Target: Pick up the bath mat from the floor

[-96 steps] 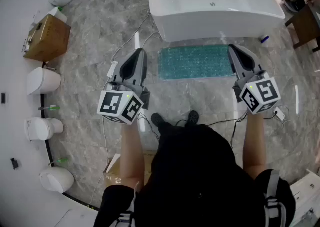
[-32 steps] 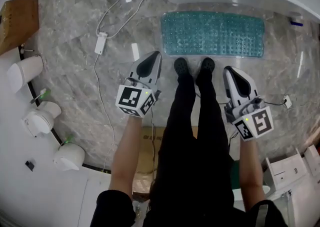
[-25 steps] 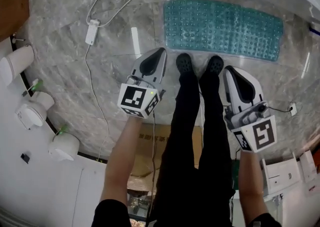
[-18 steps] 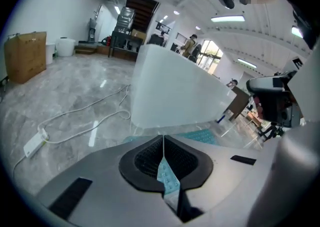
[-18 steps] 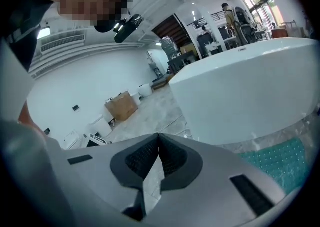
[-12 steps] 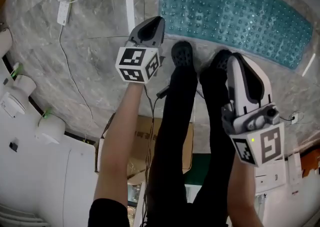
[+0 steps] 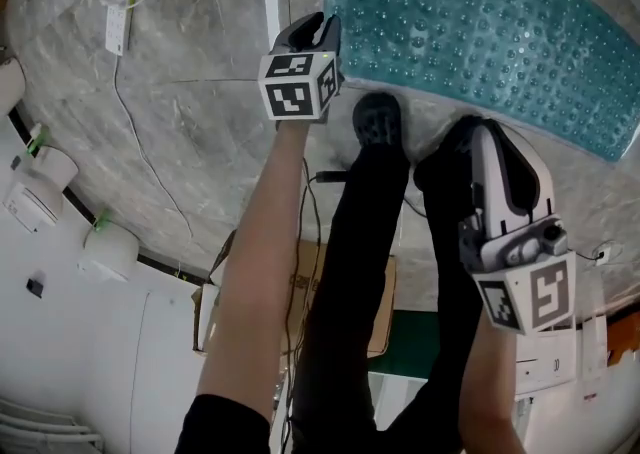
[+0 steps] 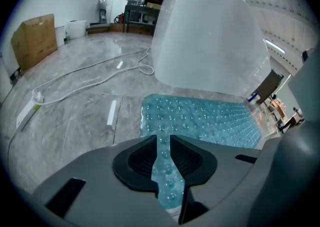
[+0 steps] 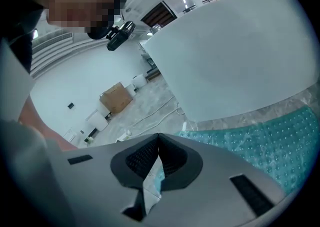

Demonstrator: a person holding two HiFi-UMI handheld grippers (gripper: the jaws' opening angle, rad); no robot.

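Left gripper (image 8: 163, 143) first: its fingers (image 8: 140, 158) had just parted to a narrow slot. Nothing was pinched, and the teal nubs of the bath mat (image 8: 200, 118) showed through the gap. The right gripper (image 9: 159, 141) was another story, its fingers tip to tip and empty.

Both hands had dropped a long way since a second earlier. In the head view the left gripper (image 7: 308, 30) now hung just beside the mat's near left corner. The right gripper (image 7: 492, 142) trailed over the person's leg, short of the mat's near edge.

The mat (image 7: 480, 42) itself hadn't budged, lying flat on the floor (image 7: 190, 112) in front of the bathtub (image 8: 205, 36). By my read this was the reach, not the grab: the left looked ready for that corner, while the right would need to open first.
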